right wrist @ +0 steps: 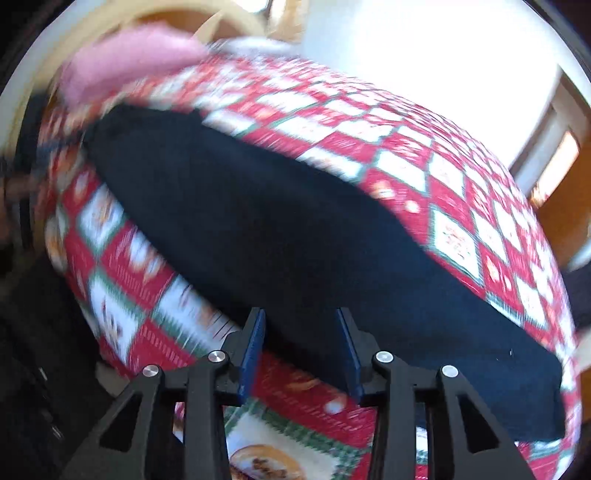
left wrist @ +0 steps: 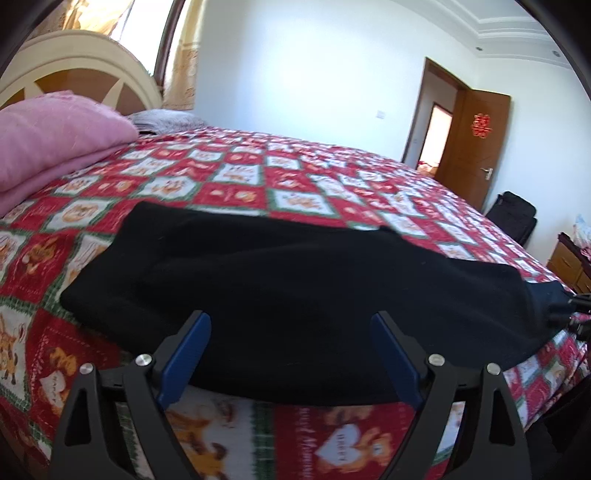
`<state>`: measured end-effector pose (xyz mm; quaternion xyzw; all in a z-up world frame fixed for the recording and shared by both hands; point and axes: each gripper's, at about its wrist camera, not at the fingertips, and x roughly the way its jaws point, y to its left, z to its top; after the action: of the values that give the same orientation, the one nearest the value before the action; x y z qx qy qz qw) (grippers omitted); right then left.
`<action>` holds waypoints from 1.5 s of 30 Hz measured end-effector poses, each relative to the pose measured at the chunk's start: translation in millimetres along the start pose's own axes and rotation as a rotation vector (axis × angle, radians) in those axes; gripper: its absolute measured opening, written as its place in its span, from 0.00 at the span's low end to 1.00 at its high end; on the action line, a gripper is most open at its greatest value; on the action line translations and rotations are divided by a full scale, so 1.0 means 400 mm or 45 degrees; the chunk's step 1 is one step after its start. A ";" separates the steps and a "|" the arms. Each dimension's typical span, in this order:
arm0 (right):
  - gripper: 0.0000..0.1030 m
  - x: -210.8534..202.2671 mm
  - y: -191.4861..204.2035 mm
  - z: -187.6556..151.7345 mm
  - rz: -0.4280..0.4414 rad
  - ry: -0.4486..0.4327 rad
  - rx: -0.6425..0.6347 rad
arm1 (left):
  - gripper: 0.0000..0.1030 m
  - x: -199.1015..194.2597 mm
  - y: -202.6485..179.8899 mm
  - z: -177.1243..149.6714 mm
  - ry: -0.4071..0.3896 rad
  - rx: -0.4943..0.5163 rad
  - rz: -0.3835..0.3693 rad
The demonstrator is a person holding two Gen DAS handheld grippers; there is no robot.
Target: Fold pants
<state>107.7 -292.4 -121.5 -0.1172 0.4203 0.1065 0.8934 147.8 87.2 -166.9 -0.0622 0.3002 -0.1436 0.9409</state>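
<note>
Lying over bed (left wrist: pixel 258 177): red checked quilt. Resting near cream headboard (left wrist: pixel 74 62): pink blanket (left wrist: pixel 55 136). Standing open in white wall (left wrist: pixel 314 74): brown door (left wrist: pixel 476 147). Streaming in through curtained window (left wrist: pixel 147 29): daylight.

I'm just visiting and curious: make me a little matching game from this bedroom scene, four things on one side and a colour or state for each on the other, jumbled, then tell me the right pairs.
Things:
1. pants
2. folded blanket
3. door
4. left gripper

Colour or state:
A. pink, lying at the head of the bed
B. brown wood, standing open
C. black, lying on the patterned bedspread
D. jaws wide apart, holding nothing

Pairs: 1-C, 2-A, 3-B, 4-D
</note>
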 end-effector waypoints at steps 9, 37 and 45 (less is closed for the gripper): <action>0.40 0.066 -0.155 -0.025 -0.080 0.190 0.317 | 0.88 0.002 -0.002 -0.017 0.055 0.088 0.085; 0.37 0.486 0.285 0.505 0.830 0.239 0.588 | 1.00 0.045 -0.001 -0.023 -0.033 0.159 0.072; 0.03 0.491 0.244 0.475 0.805 0.195 0.706 | 1.00 0.046 -0.004 -0.033 -0.068 0.169 0.076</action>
<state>339.8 -125.0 -167.9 0.2545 0.5133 0.2490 0.7808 154.2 79.8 -187.2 0.0055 0.2664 -0.1332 0.9546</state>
